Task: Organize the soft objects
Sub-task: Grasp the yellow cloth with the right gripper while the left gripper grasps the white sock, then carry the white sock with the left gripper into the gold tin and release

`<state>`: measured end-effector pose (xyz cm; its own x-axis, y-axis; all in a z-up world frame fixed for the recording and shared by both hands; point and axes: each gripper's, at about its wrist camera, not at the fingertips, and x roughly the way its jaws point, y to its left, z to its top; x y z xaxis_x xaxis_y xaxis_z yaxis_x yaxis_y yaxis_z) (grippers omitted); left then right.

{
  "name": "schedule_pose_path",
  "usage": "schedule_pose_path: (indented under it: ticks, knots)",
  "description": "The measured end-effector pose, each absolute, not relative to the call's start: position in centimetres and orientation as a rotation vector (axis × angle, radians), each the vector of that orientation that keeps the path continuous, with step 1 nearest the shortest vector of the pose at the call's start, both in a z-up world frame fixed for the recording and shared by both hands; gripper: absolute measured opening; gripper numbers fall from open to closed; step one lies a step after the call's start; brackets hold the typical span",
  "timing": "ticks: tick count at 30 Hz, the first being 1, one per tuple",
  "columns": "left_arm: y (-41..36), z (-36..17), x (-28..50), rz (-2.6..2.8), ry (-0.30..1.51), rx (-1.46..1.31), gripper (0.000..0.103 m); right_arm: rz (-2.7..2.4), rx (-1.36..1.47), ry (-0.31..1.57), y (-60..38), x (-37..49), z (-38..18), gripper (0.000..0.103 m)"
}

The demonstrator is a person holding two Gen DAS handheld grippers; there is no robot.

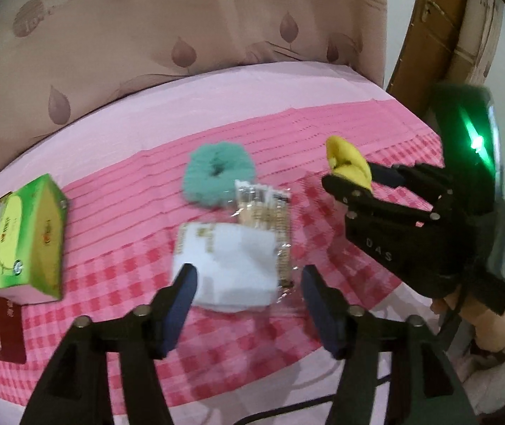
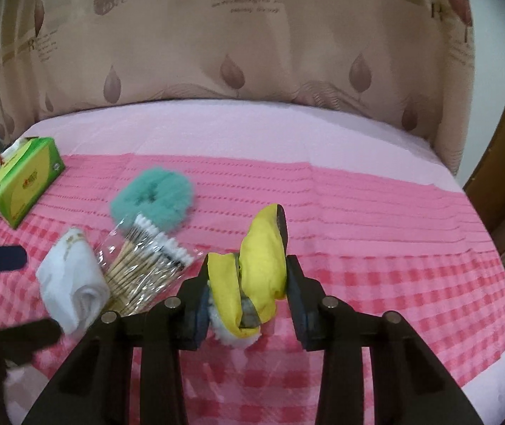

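Our right gripper (image 2: 248,292) pinches a crumpled yellow pad (image 2: 261,269) with a fluffy white underside, held above the pink checked cloth (image 2: 394,283). Our left gripper (image 1: 248,304) has its fingers spread wide, a folded white towel (image 1: 231,265) between them, not pressed. Beside the towel lie a crinkly bag of swabs (image 1: 270,212) and a fuzzy teal scrunchie (image 1: 217,173). A green tissue box (image 1: 29,237) stands at the left. A leaf-patterned curtain (image 2: 252,53) hangs behind.

You have one green scrunchie (image 2: 153,200), one white cloth (image 2: 71,279), one swab packet (image 2: 146,265), one yellow item (image 2: 263,265), one tissue box (image 2: 22,180).
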<state>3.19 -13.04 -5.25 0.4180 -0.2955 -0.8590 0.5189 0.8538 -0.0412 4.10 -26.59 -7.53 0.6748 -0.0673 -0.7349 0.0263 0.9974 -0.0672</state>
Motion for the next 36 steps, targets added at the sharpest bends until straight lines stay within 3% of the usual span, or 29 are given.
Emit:
schedule_pose_path:
  ticks: [14, 20, 24, 36]
  knots:
    - [-14.5, -8.7, 6.5, -0.396, 1.092, 0.271, 0.063, -0.035, 0.078, 0.824, -28.8, 4.0, -7.5, 0.034]
    - [-12.5, -8.4, 7.3, -0.450, 1.100, 0.155, 0.024, -0.020, 0.072, 0.825, -28.1, 4.1, -7.7, 0.034]
    - [-12.0, -7.6, 7.1, -0.462, 1.087, 0.153, 0.012, -0.020, 0.076, 0.828, -28.1, 4.1, -7.8, 0.034]
    - [-9.4, -4.7, 6.8, -0.447, 1.050, 0.125, 0.011, -0.017, 0.077, 0.833, -28.1, 4.1, -8.2, 0.034]
